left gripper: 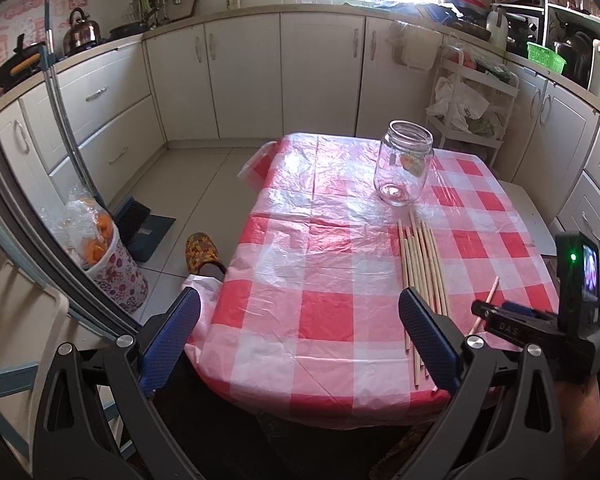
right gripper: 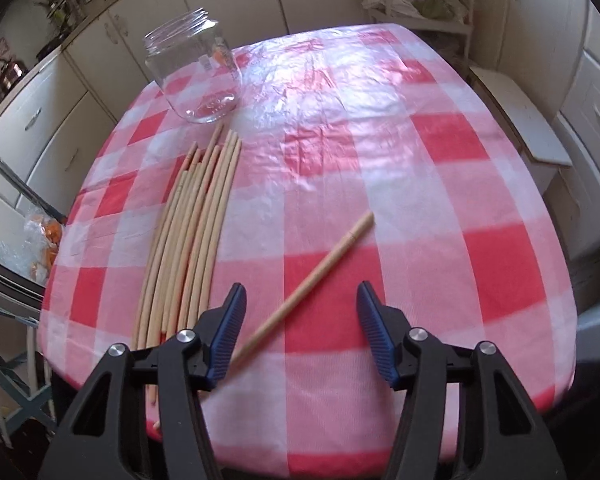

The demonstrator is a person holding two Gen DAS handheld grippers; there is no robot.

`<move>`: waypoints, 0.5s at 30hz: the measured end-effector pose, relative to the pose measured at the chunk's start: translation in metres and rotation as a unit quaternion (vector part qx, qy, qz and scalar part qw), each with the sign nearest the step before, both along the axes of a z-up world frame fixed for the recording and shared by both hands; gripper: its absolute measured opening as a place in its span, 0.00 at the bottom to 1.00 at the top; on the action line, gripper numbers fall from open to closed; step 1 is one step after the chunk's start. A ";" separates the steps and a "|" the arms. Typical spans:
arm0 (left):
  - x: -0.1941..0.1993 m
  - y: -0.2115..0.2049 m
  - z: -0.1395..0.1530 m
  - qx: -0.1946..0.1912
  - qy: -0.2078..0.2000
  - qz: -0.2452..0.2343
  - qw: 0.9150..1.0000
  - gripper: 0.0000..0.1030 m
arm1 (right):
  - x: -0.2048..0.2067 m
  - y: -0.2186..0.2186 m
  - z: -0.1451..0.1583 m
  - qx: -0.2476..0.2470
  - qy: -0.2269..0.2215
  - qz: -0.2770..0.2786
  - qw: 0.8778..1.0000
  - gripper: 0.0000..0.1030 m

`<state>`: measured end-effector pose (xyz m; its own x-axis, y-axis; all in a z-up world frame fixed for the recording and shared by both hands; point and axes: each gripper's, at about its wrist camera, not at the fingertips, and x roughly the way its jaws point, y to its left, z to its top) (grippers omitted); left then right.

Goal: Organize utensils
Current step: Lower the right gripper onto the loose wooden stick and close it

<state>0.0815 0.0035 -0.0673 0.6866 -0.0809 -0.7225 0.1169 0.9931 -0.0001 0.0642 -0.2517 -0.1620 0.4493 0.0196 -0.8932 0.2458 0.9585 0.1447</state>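
A bundle of wooden sticks (right gripper: pixel 192 232) lay side by side on the left part of the desk (right gripper: pixel 420 184), their far tips just short of a clear glass jar (right gripper: pixel 196 68). The jar stood upright, lidless and empty, near the desk's far left area. One single stick (right gripper: pixel 312 276) lay apart from the bundle, angled across the red-and-white checked plastic cloth (right gripper: pixel 480 272), its near end running under the left finger of the right tongs (right gripper: pixel 300 308).

The right tongs hovered low over the near edge of the desk, spread wide and gripping nothing, with the single stick passing diagonally through the gap between the fingers. In the left wrist view, the left tongs (left gripper: pixel 300 320) hung above the desk's near edge, also wide open and holding nothing; their right finger overlapped the near ends of the bundle in that view, though contact could not be judged. The right tongs appeared there at the lower right edge.

Beyond the desk stood white kitchen cabinets (left gripper: pixel 240 76), and a patterned waste bin (left gripper: pixel 112 268) on the floor.
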 end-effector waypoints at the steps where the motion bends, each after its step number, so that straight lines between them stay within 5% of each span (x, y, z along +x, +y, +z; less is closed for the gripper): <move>1: 0.003 -0.002 -0.003 0.001 0.003 -0.002 1.000 0.93 | 0.009 -0.001 -0.001 -0.003 0.003 0.013 1.000 0.41; 4: 0.012 -0.008 -0.012 0.000 0.012 -0.011 1.000 0.93 | 0.029 -0.001 -0.001 -0.014 0.008 0.071 0.997 0.24; 7: 0.023 -0.016 -0.020 0.003 0.024 -0.018 1.000 0.93 | 0.039 -0.002 0.003 -0.007 0.026 0.108 0.994 0.23; 15: 0.044 -0.035 -0.037 -0.010 0.045 -0.045 0.998 0.93 | 0.014 -0.012 0.002 0.037 0.018 0.047 0.998 0.28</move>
